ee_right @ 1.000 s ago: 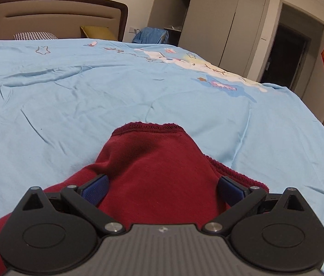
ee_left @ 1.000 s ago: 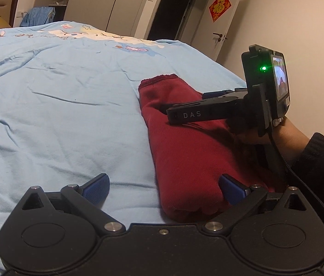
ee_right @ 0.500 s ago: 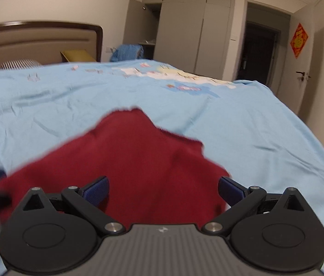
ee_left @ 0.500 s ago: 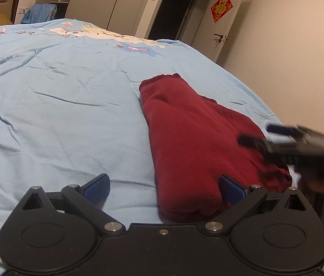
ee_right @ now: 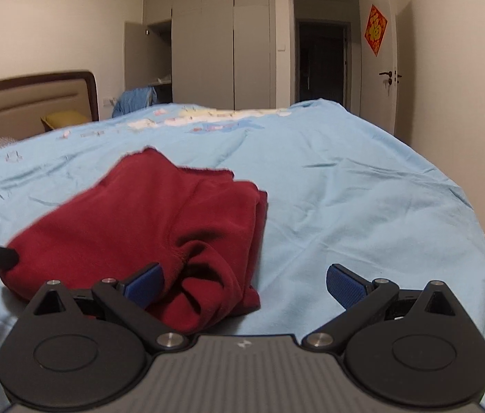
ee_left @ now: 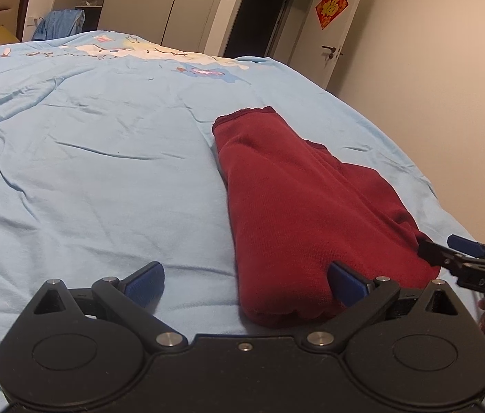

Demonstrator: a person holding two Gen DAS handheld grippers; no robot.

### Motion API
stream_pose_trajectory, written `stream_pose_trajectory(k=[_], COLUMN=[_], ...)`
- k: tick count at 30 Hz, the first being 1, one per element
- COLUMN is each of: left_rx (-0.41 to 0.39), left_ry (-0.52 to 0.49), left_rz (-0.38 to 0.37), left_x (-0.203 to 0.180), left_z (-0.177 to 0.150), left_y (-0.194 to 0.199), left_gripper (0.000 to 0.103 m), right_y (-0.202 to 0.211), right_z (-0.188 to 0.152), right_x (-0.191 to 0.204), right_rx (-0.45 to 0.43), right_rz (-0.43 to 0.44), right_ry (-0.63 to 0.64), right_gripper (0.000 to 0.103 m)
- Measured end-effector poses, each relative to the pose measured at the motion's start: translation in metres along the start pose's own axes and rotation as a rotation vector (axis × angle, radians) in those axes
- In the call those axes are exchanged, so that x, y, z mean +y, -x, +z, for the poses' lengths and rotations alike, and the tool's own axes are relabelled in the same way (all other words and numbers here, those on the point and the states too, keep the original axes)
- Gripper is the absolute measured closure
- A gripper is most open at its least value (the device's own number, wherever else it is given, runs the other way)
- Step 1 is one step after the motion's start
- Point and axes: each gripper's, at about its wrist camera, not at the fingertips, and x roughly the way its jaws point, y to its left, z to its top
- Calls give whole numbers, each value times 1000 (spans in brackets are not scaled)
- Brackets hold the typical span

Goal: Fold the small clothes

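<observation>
Claws both spread wide, empty, left claw [ee_left: 246,284] and right claw [ee_right: 244,284] low beside folded red garment [ee_left: 297,213].

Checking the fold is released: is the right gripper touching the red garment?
Cannot tell. Right wrist view: the open right gripper has its left finger overlapping the red garment, no gap visible.

The right gripper [ee_left: 449,251] is off the top of the folded dark-red knit garment [ee_left: 297,206] — it now sits low at the garment's near right corner. Its own view swings right, leaving the garment on the left.
</observation>
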Motion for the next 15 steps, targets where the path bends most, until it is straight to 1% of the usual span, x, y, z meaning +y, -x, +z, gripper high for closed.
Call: stream_pose_trajectory(k=[3,6,7,10,11,12,13,14,15], left_rx=[0,1,2,4,4,4,4,4,5], left_ry=[-7,0,0,1,0,-2,-4,-4,-3], left_rz=[2,3,3,4,5,6,7,7,7], left_x=[-1,-2,-2,-1,-2,-2,-2,-2,-2], left_z=[0,-1,-1,-1,-1,-1,-1,-1,-1], left_y=[0,-1,-1,-1,-1,-1,-1,-1,-1], left_gripper=[1,1,1,1,1,1,1,1,1], right_y=[4,-6,-11,-29,-38,-47,-56,-64,-72], right_z=[6,14,17,27,31,34,37,40,43], right_x=[-6,-19,-23,-29,-29,-28,-26,-24,-21], right_rx=[-30,-20,-19,-9,10,31,47,63,82], right_rz=[4,-59,-58,22,37,48,64,85,98], right_ry=[-74,-152,-172,-213,-217,-214,-204,-190,-173], right_gripper=[0,0,0,11,17,27,34,49,70])
